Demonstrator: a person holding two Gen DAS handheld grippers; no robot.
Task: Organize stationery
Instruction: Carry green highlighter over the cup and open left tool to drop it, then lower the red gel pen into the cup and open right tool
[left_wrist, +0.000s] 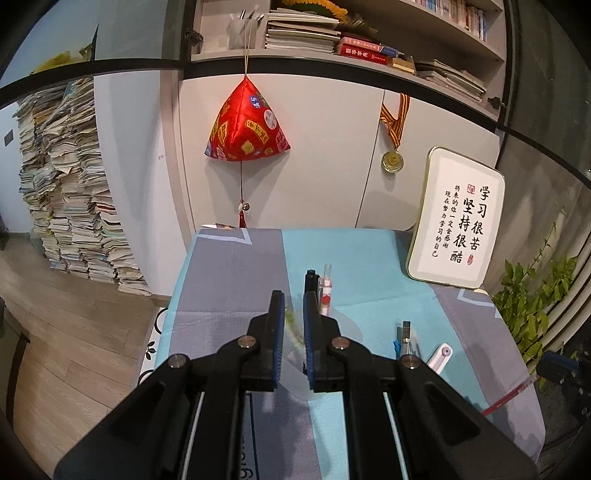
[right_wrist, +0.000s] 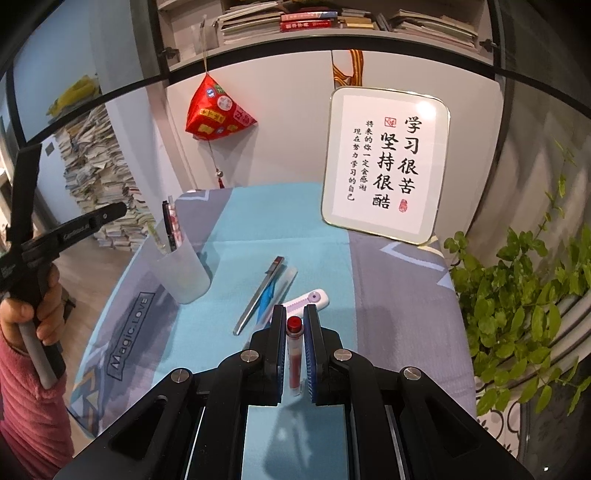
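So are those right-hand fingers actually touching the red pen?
Touching. The right wrist view shows the right gripper closed on the red pen, with both fingers pressed against its barrel and no gap either side.

Red-capped pen clamped lengthwise; translucent cup upright w/ pens.

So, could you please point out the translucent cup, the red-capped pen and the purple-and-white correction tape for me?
translucent cup (right_wrist: 184, 273), right wrist view, on its front wall.
red-capped pen (right_wrist: 294, 334), right wrist view, on its barrel just below the red cap.
purple-and-white correction tape (right_wrist: 308, 300), right wrist view, on the middle of its body.
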